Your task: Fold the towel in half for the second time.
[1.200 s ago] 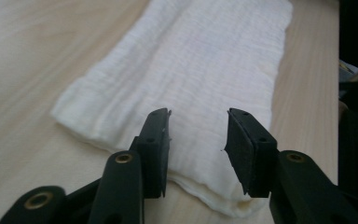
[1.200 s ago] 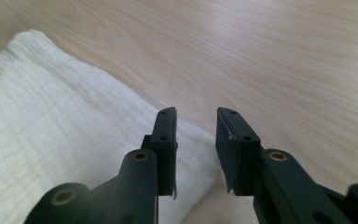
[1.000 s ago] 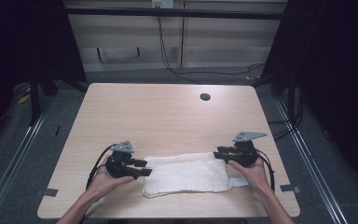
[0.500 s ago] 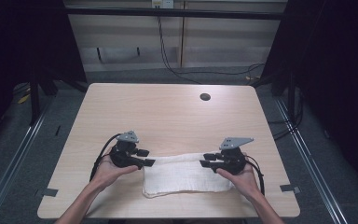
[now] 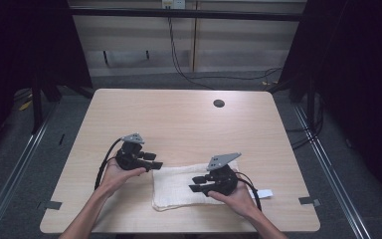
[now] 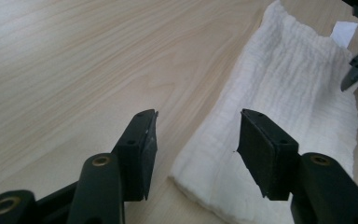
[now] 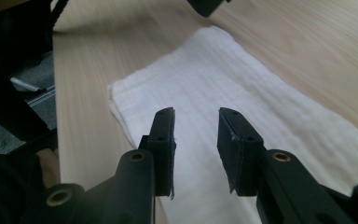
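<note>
A white folded cloth [image 5: 176,188] lies along the near part of the wooden table [image 5: 179,119], with a small white tag [image 5: 263,193] at its right end. My left gripper [image 5: 155,161] hovers at the cloth's left end. Its jaws have just been opening and nothing is pinched between them; in the left gripper view [image 6: 196,116] the cloth [image 6: 289,93] lies below and to the right. My right gripper [image 5: 197,183] is over the cloth's middle, pointing left. Its jaws [image 7: 196,112] stand open above the cloth [image 7: 205,70], with nothing between the pads.
A round dark cable hole [image 5: 219,103] sits at the table's far side. Bare wood spreads beyond the cloth. The table's near edge and left edge [image 7: 58,93] are close, with dark floor and rails below.
My right gripper has moved left from the cloth's right end to over its middle. The left gripper has shifted slightly up the table at the cloth's left end.
</note>
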Demonstrator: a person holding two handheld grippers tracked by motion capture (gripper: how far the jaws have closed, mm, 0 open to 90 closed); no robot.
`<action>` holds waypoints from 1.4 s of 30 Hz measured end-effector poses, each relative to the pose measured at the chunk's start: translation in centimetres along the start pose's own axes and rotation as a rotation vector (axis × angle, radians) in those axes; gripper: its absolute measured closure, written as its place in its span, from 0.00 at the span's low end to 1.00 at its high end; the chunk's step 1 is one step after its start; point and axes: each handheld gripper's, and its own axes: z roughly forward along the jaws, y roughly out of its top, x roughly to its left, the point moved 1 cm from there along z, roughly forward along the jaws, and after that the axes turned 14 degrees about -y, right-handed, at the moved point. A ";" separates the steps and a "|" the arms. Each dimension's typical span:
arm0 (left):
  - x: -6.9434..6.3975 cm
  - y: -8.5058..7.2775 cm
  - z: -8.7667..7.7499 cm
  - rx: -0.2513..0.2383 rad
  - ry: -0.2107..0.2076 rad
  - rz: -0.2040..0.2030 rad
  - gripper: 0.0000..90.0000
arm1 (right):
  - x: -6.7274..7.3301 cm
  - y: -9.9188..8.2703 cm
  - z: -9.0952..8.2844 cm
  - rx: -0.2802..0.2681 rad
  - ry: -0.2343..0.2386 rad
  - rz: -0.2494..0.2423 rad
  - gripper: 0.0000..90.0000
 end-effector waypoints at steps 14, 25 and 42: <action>0.2 -0.5 -0.7 -0.022 0.022 -0.005 0.49 | 4.3 3.4 4.5 0.022 0.125 -0.066 0.71; 0.4 -1.0 -0.3 -0.006 0.024 -0.001 0.45 | 6.7 3.1 7.4 0.070 0.170 -0.120 0.73; 0.9 -1.6 -1.1 -0.025 0.066 -0.018 0.46 | 7.7 1.6 8.0 0.102 0.147 -0.159 0.68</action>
